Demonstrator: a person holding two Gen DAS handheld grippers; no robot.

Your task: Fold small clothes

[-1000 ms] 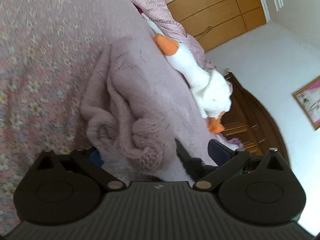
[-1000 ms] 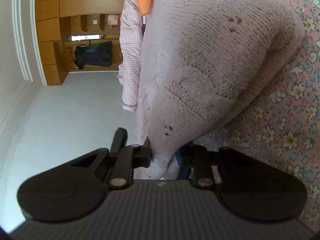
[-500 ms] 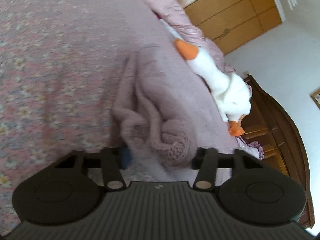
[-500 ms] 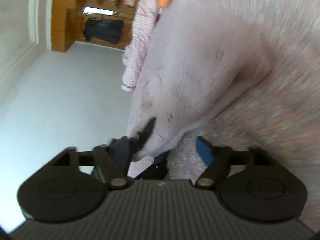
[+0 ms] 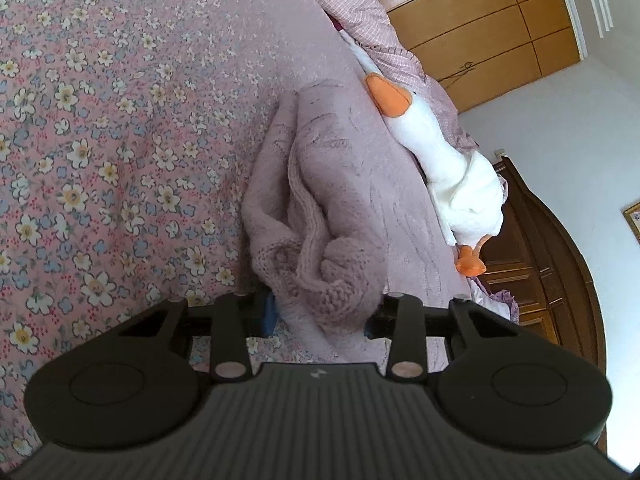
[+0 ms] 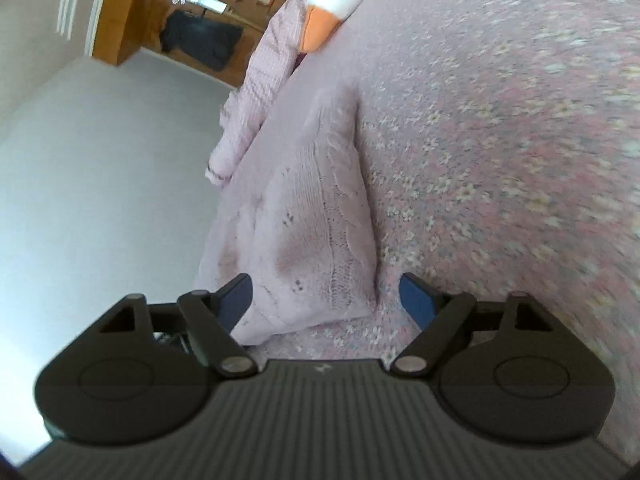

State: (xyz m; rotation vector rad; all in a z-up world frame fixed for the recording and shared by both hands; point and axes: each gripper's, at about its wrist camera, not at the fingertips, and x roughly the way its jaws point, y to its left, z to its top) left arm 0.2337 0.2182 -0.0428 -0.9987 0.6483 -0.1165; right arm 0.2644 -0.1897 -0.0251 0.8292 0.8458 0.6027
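Right, closest in on the left wrist view, the left gripper [image 5: 320, 316] has its jaws spread wide, and the bunched, knitted end of the mauve knit garment [image 5: 332, 216] bulges up between them. Whether the pads touch the wool I cannot tell, but nothing is pinched. Over on the right wrist view, the right gripper [image 6: 326, 300] is parted too, blue pads showing on either side, with a flat corner of the same garment [image 6: 316, 240] lying between them and loose on the floral bedspread [image 6: 500, 160].

So both hands sit at the near edge of the piece, one on each end of it, and neither is holding. The garment runs straight away from both cameras, long axis pointing up the bed toward the plush goose [image 5: 444, 168], which lies just beside its far edge. The left end is lumpy and rolled; the right end looks smoother, though that view is a bit blurred.

My read: the fold has been laid and let go, and the left side, with that wad of wool right in its mouth, is best placed to tidy next. Beyond the goose, a pink checked cloth [image 5: 376, 28], then the wooden wardrobe [image 5: 480, 20].
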